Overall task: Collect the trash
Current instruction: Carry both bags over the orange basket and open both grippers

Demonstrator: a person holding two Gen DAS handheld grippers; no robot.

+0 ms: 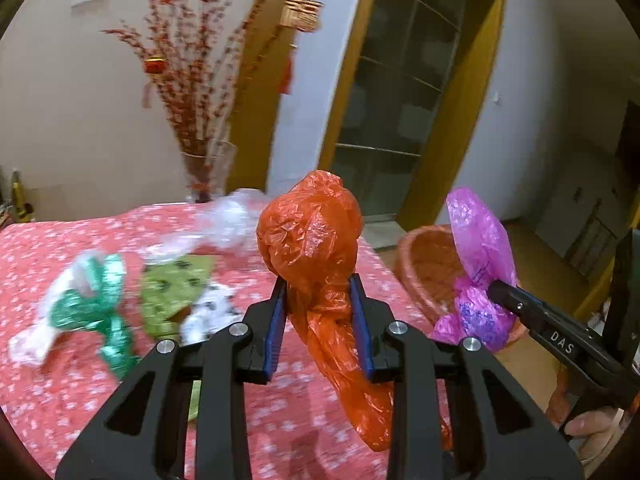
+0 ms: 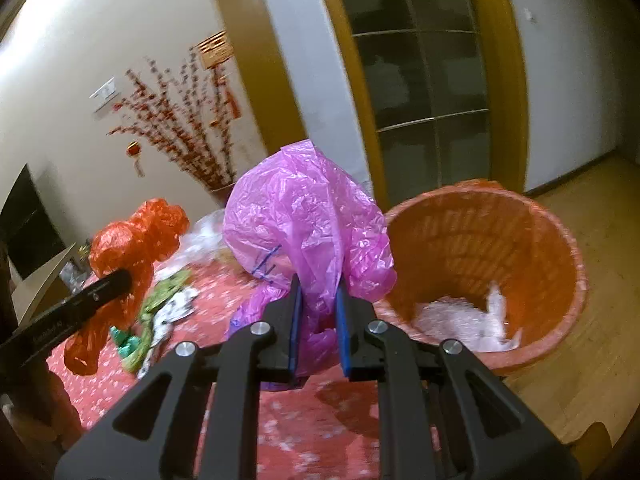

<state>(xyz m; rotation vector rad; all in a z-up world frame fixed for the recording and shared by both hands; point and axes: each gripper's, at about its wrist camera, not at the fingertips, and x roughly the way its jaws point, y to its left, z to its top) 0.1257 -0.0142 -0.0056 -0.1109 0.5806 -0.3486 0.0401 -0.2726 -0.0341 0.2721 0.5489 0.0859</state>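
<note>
My left gripper [image 1: 319,280] is shut on an orange plastic bag [image 1: 310,224] and holds it above the red flowered table [image 1: 48,248]. The orange bag also shows in the right wrist view [image 2: 136,236]. My right gripper [image 2: 318,284] is shut on a pink plastic bag [image 2: 304,208], held above the table edge just left of an orange woven basket [image 2: 480,236]. The pink bag also shows in the left wrist view [image 1: 478,236], in front of the basket [image 1: 424,264]. White crumpled wrap [image 2: 468,324] lies in the basket.
On the table lie a green-and-white bag [image 1: 92,300], a light green wrapper [image 1: 172,284], a white printed wrapper [image 1: 212,312] and clear plastic [image 1: 232,224]. A vase of red branches [image 1: 204,168] stands behind. A glass door [image 2: 424,80] and wooden floor [image 2: 592,272] are at right.
</note>
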